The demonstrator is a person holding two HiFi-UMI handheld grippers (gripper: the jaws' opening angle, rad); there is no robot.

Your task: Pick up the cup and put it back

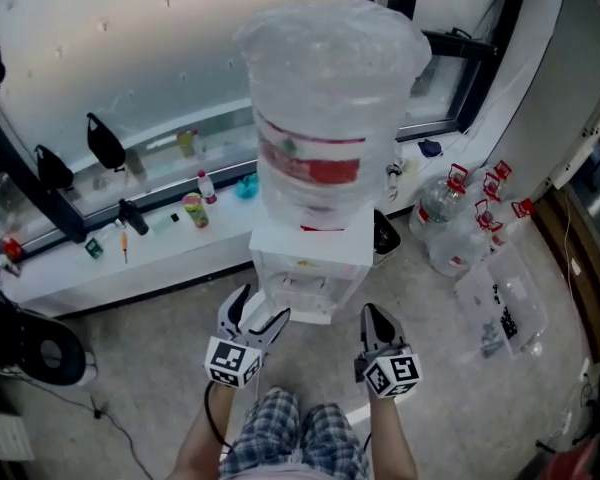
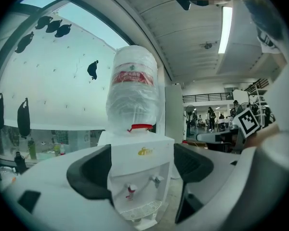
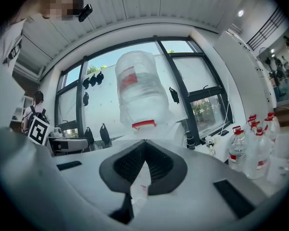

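Note:
No cup shows in any view. A white water dispenser [image 1: 305, 268] with a large plastic-wrapped bottle [image 1: 325, 108] on top stands in front of me. In the left gripper view its red tap [image 2: 130, 190] and grey tap [image 2: 156, 179] sit above a drip tray [image 2: 142, 210] with nothing on it. My left gripper [image 1: 262, 308] [image 2: 142, 165] is open and faces the dispenser's front, empty. My right gripper [image 1: 373, 315] [image 3: 143, 146] is shut with its pad tips touching and nothing between them; it hovers just right of the dispenser.
Several plastic water bottles [image 1: 460, 218] stand on the floor to the right, beside a clear bag of small parts [image 1: 500, 318]. A window sill [image 1: 100, 268] behind holds small bottles [image 1: 195, 208]. A dark round base [image 1: 40, 353] lies at left. People stand far off [image 2: 212, 117].

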